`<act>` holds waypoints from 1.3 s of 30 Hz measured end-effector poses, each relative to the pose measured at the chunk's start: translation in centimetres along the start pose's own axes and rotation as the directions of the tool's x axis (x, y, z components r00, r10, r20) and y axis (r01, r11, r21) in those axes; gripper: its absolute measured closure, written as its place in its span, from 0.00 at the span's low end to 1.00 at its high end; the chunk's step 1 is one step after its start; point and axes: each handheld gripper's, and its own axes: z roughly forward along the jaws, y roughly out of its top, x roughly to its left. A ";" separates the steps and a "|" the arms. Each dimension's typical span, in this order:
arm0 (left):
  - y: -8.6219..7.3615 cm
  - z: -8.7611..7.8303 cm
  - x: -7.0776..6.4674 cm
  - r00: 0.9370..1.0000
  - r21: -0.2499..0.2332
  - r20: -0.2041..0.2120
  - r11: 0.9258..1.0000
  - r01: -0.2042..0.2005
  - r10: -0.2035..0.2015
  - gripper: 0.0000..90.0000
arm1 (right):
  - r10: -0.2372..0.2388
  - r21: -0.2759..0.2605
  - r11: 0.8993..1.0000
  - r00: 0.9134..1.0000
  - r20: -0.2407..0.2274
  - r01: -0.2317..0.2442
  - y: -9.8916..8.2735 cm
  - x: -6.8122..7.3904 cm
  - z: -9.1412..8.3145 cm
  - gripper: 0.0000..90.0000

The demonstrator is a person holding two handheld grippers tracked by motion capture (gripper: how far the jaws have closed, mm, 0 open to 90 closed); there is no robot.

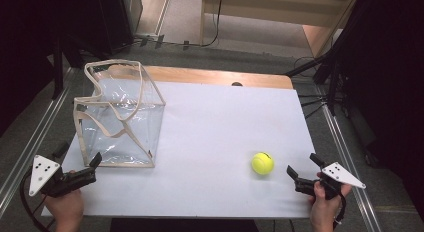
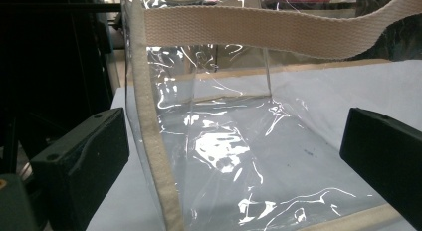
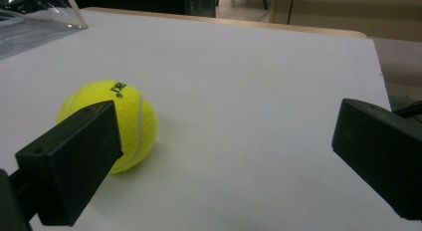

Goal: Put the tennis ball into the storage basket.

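A fuzzy yellow ball [image 1: 262,163] rests on the smooth white board [image 1: 215,137] near its front right corner, just left of the right gripper [image 1: 304,168], whose jaws gape wide and empty. The right gripper view shows black print on the ball [image 3: 109,124]. The left gripper [image 1: 80,159], also wide, straddles a corner of the clear plastic bag [image 1: 122,117] (beige woven trim and straps). Open board lies between bag and ball.

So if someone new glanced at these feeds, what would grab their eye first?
The yellow tennis ball, alone on the white tabletop just ahead of the open right gripper. Next, the clear plastic tote bag with beige straps, standing at the table's left, its near corner edge between the open left gripper's jaws.
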 end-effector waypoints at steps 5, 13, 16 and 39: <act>0.0 -0.1 0.0 1.000 -0.003 0.001 1.000 0.001 -0.001 0.00 | -0.009 0.016 1.000 1.000 0.004 0.009 0.1 0.1 0.0 0.00; -0.1 0.0 0.1 1.000 0.003 0.011 1.000 0.005 -0.005 0.00 | -0.027 0.051 0.998 0.999 -0.034 0.028 1.0 0.7 0.3 0.00; -0.1 0.0 0.1 1.000 0.000 0.014 1.000 0.006 -0.006 0.00 | -0.067 0.080 0.994 0.996 -0.062 0.072 1.7 1.4 0.6 0.00; -0.1 -0.1 0.0 1.000 -0.001 0.021 1.000 0.003 -0.003 0.00 | -0.146 0.284 0.937 0.968 -0.206 0.202 5.7 4.3 4.1 0.00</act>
